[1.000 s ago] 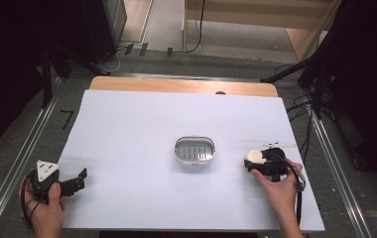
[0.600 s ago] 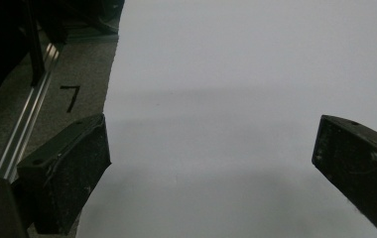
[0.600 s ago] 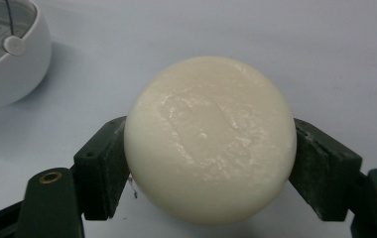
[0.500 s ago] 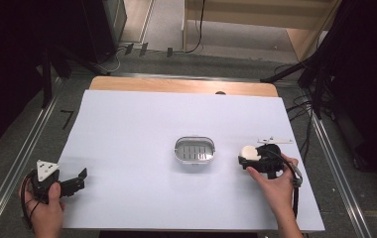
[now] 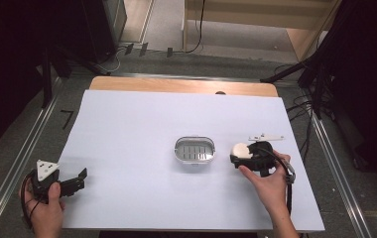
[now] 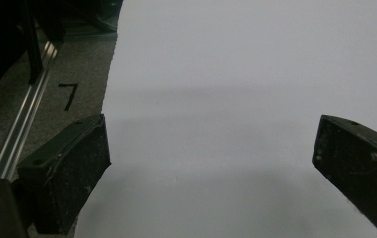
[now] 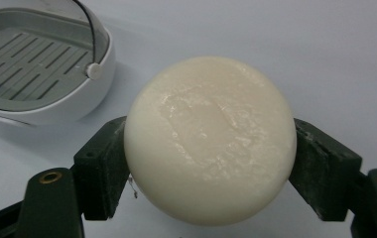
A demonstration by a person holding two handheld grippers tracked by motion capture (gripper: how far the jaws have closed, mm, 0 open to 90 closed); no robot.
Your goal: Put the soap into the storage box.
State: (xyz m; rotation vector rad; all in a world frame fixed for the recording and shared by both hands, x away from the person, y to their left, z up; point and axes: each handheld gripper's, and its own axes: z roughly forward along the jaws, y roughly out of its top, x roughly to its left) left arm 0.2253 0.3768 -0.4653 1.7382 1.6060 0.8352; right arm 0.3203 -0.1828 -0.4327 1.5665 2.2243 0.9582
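Observation:
A round cream bar of soap [image 7: 210,139] sits squeezed between the two black jaws of my right gripper [image 7: 211,163], just above the white table sheet. From above, the soap [image 5: 239,149] and right gripper [image 5: 240,154] hover a little to the right of an oval soap dish [image 5: 195,150] with a slotted grey tray. That dish [image 7: 37,74] lies at the upper left of the right gripper view. My left gripper [image 5: 80,179] rests at the table's front left corner, jaws wide apart, with nothing between its fingers [image 6: 72,163].
A small white flat piece [image 5: 265,137] lies on the sheet just behind my right hand. A wooden table edge [image 5: 181,85] runs along the far side. Metal rails [image 5: 18,163] flank the table, with a black mark [image 5: 66,118] on the floor at left.
My right gripper has carried the soap leftward toward the dish and slightly upward. The left gripper has stayed where it was.

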